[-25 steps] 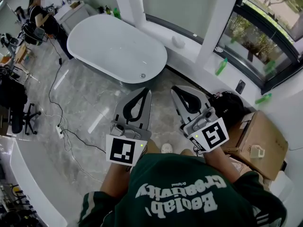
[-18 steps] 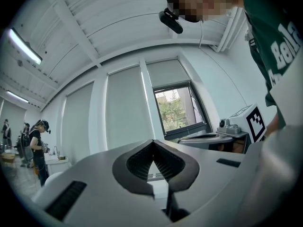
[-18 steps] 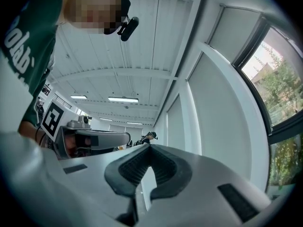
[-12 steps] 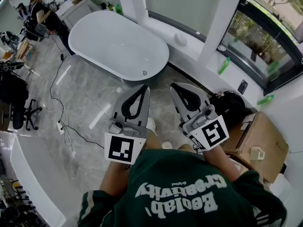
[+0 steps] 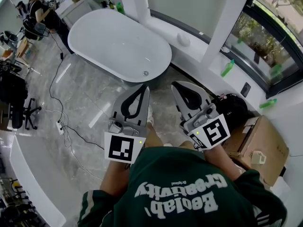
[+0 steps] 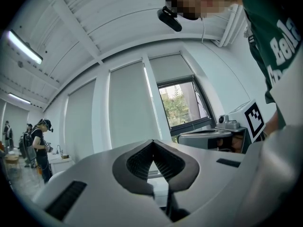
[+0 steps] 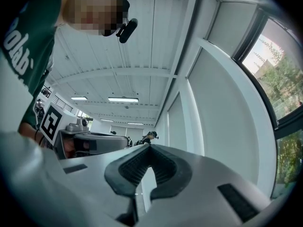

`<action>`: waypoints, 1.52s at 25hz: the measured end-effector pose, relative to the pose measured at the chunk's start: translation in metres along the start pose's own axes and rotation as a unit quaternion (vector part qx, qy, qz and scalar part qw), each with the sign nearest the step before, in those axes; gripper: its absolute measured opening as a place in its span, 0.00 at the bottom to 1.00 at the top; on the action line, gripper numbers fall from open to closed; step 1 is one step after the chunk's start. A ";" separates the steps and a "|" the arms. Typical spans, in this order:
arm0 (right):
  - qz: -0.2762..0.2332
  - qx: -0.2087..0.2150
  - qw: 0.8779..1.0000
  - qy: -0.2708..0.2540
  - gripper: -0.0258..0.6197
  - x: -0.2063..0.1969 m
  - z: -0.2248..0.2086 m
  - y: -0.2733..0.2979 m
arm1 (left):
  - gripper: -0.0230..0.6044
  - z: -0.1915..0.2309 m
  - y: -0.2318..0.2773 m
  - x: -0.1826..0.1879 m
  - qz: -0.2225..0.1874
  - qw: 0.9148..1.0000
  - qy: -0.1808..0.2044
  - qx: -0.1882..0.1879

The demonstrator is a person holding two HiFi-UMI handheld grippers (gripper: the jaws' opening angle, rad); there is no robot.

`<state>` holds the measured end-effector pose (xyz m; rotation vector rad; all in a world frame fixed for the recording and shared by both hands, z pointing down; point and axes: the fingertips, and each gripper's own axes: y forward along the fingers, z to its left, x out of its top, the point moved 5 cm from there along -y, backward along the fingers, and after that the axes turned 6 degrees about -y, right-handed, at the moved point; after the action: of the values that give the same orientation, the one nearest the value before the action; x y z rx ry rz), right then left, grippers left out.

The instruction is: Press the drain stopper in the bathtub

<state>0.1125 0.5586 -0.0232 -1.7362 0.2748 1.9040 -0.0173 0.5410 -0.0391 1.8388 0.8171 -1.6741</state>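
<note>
A white oval bathtub (image 5: 118, 44) stands on the grey marble floor ahead of me in the head view. Its small round metal drain stopper (image 5: 146, 73) sits at the tub's near end. My left gripper (image 5: 143, 86) is held upright in front of my chest, shut, with nothing between its jaws. Beside it my right gripper (image 5: 175, 85) is also shut and empty. Both point upward and stay well short of the tub. In the left gripper view the tips (image 6: 152, 142) meet; in the right gripper view they (image 7: 149, 146) meet too.
White window columns (image 5: 232, 18) and a low sill (image 5: 189, 44) with green bottles (image 5: 227, 67) run behind the tub. A cardboard box (image 5: 258, 143) and a dark bag (image 5: 232, 109) lie at my right. Cables (image 5: 66, 126) cross the floor at left; a person (image 5: 42, 11) stands far back.
The tub has shifted slightly nearer and rightward in the head view as I step toward it. Both grippers keep their upright, shut pose.
</note>
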 end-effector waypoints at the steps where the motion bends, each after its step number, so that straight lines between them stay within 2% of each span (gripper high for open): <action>1: 0.002 0.000 1.000 0.001 0.06 -0.004 -0.002 0.004 | 0.05 0.004 0.003 -0.003 0.001 1.000 -0.001 0.002; 9: 0.009 0.006 1.000 0.003 0.06 -0.030 -0.022 0.071 | 0.04 0.068 0.045 -0.023 0.007 1.000 -0.005 0.004; 13: 0.008 -0.003 1.000 0.001 0.06 -0.042 -0.040 0.112 | 0.05 0.107 0.078 -0.031 0.008 1.000 0.009 -0.004; 16: 0.022 -0.003 1.000 0.001 0.06 -0.054 -0.053 0.143 | 0.05 0.137 0.103 -0.037 0.010 1.000 0.006 0.002; 25: 0.057 -0.028 0.998 0.011 0.06 -0.078 -0.090 0.207 | 0.04 0.203 0.163 -0.051 0.024 0.999 -0.007 -0.023; 32: 0.078 -0.027 0.997 0.008 0.06 -0.095 -0.104 0.249 | 0.04 0.241 0.189 -0.065 0.024 0.999 -0.005 -0.026; 38: 0.084 -0.016 0.996 0.001 0.06 -0.107 -0.098 0.258 | 0.04 0.252 0.189 -0.086 0.027 0.999 -0.029 -0.010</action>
<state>0.0660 0.2684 0.0131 -1.7861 0.4057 2.0345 -0.0563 0.2219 0.0162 1.7735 0.7516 -1.6719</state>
